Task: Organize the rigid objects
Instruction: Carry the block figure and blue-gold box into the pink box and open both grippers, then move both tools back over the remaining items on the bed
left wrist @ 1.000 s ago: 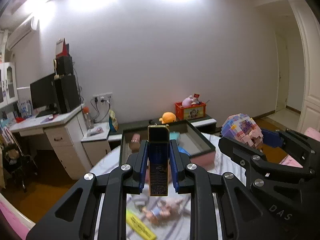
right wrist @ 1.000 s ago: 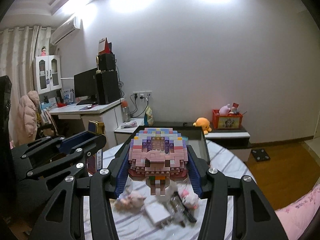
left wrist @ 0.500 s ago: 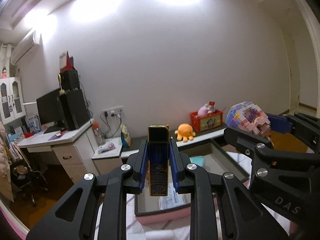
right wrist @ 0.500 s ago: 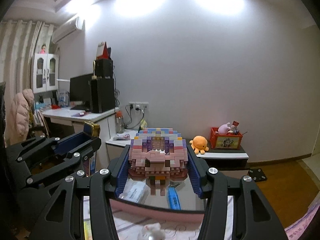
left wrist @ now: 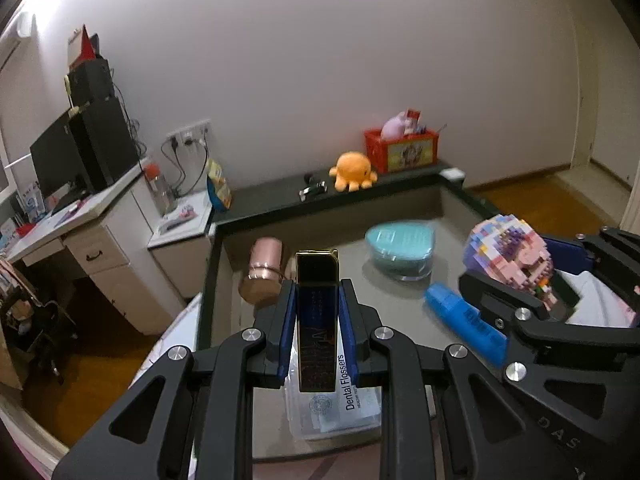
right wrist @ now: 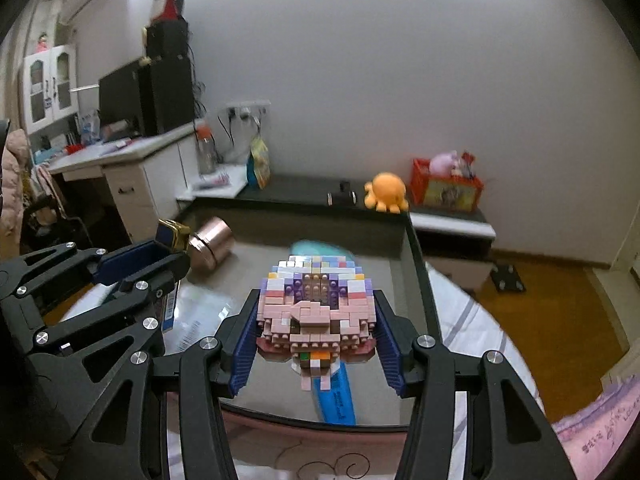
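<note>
Jaws clamped: left gripper (left wrist: pixel 317 316) on dark gold-trimmed box (left wrist: pixel 316 280); right gripper (right wrist: pixel 316 336) on pink brick figure (right wrist: pixel 316 308).
Both are held above grey tray (left wrist: pixel 392 300); copper tin (left wrist: pixel 262 276) far left, teal case (left wrist: pixel 400 250) far right.

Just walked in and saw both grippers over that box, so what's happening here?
A person is sorting items into a tray on the table. The left gripper is shut on a slim dark blue and gold box, and the right gripper is shut on a pink brick-built figure. Both are held above the tray, not yet set down. Already lying in it are a copper can, a teal case, a blue tube and a pack of dental flossers.
</note>
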Available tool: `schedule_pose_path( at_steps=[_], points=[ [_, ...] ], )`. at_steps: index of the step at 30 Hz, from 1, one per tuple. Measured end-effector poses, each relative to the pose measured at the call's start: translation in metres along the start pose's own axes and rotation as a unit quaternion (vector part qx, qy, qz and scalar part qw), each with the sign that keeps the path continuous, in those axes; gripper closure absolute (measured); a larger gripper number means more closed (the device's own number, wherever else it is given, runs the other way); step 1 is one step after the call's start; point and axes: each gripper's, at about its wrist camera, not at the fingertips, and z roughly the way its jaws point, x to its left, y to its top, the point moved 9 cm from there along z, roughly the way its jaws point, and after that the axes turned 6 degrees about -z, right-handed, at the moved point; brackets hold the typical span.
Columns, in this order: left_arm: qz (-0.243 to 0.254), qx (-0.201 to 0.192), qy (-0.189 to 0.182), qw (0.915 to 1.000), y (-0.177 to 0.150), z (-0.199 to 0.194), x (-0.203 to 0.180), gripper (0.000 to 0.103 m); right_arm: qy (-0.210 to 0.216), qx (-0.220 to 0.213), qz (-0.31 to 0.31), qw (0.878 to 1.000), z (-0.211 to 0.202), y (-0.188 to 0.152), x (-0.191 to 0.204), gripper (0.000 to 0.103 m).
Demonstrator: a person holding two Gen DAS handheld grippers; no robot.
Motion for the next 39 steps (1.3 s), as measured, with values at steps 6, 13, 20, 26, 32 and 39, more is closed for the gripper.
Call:
schedule_pose_path(
  at_steps=[6, 13, 20, 26, 32, 39],
  points=[
    [0.006, 0.011, 0.022, 0.9997, -0.006, 0.006, 0.002, 0.080, 0.002, 0.042, 0.001, 0.999, 0.022, -0.014, -0.006, 0.049],
    [-0.025, -0.018, 0.040, 0.9987, 0.006, -0.016, 0.023, 0.036, 0.010, 0.029, 0.019, 0.999, 0.012, -0.007, -0.010, 0.025],
    [-0.035, -0.086, 0.061, 0.9938, 0.020, -0.092, 0.039, 0.000, 0.030, -0.037, 0.037, 0.998, -0.050, 0.015, -0.006, 0.021],
    [-0.045, -0.147, 0.054, 0.9867, 0.011, -0.179, 0.045, 0.000, 0.024, -0.108, 0.026, 0.994, -0.131, 0.017, 0.005, 0.014],
    [-0.045, -0.185, 0.075, 0.9788, -0.013, -0.249, 0.043, 0.000, 0.012, -0.172, 0.008, 0.985, -0.206, 0.000, 0.021, 0.000],
    [-0.045, -0.212, 0.093, 0.9717, -0.046, -0.313, 0.038, 0.000, -0.007, -0.211, 0.005, 0.977, -0.266, -0.031, 0.033, 0.000]
  ],
)
